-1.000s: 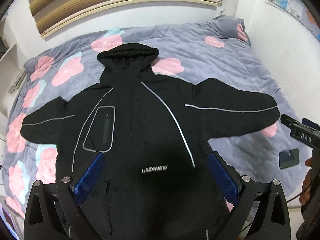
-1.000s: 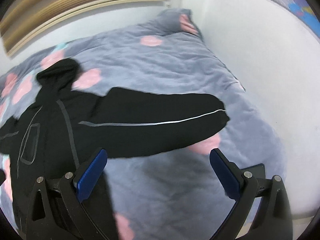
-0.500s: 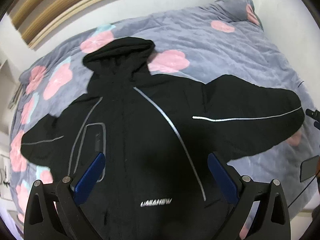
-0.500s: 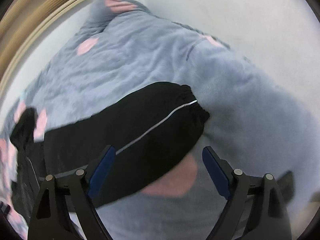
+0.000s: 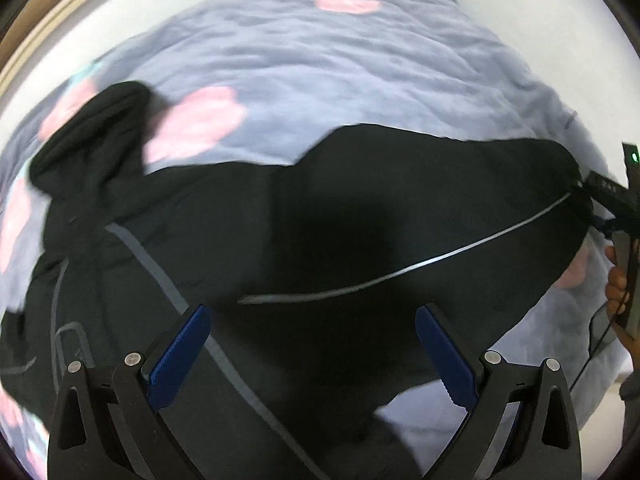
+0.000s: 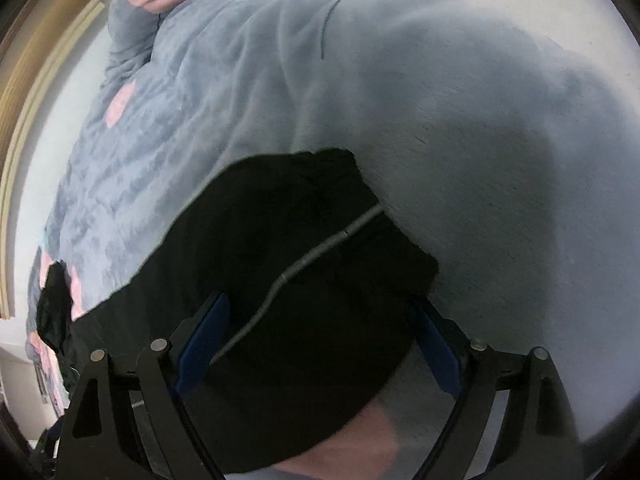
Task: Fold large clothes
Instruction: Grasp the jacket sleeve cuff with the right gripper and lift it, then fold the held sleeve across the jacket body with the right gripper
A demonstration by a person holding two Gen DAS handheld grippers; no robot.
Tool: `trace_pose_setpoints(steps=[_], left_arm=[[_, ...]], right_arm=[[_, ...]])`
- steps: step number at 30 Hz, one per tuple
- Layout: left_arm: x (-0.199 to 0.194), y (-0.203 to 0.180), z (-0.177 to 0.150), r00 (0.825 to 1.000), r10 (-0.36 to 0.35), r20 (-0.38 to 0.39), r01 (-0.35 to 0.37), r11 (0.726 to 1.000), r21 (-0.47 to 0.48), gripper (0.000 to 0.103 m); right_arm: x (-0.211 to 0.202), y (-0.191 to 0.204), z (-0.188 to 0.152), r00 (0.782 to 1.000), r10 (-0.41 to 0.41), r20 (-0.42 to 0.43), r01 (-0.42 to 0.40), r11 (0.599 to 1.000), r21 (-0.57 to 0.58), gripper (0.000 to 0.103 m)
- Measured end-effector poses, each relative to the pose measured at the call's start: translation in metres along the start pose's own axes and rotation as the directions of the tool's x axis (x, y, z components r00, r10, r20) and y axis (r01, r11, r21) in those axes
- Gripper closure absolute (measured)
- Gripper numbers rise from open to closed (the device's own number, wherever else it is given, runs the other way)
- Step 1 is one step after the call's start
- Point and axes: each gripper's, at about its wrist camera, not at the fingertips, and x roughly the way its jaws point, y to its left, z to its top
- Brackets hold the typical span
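Black jacket sleeve [image 6: 280, 280] near the bed's [image 6: 480, 160] edge sits between the closing right claw [image 6: 316, 344], whose pads, not yet pressing, may pinch the blanket too; left claw [image 5: 312, 356] is released.

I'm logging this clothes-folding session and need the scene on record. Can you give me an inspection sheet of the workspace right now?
Surface: grey blanket with pink flowers, covering a bed.
Job's things: black hooded jacket lying flat; its sleeve stretches out, grey piping along it.
Clutter: nothing seen.
Grippers: left gripper open above the jacket's body; right gripper closing, the sleeve cuff between its fingers, pads not seen pressing.
Cables: thin dark cable by the person's hand.
Surroundings: white wall; wooden blinds.
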Motion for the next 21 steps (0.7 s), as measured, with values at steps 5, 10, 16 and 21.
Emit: trace_pose_setpoints(steps=[5, 10, 16, 21], left_arm=[[0.028, -0.022, 0.021, 0.999, -0.041, -0.012, 0.042, 0.996, 0.073, 0.001], [0.048, -0.032, 0.032, 0.994, -0.099, -0.035, 0.102, 0.991, 0.081, 0.013], [0.121, -0.029, 0.022, 0.971, -0.117, -0.210, 0.126, 0.992, 0.031, 0.009], [0.111, -0.027, 0.020, 0.975, -0.126, -0.185, 0.135, 0.990, 0.041, 0.009]], right_arm=[[-0.017, 0.017, 0.003, 0.998, 0.056, 0.021, -0.054, 0.996, -0.065, 0.077], [-0.059, 0.042, -0.006, 0.991, 0.077, 0.113, -0.055, 0.981, -0.188, 0.078], [-0.021, 0.021, -0.008, 0.999, 0.004, 0.036, 0.001, 0.993, -0.122, 0.078], [-0.002, 0.021, -0.008, 0.999, -0.051, -0.007, 0.050, 0.989, -0.137, 0.078]])
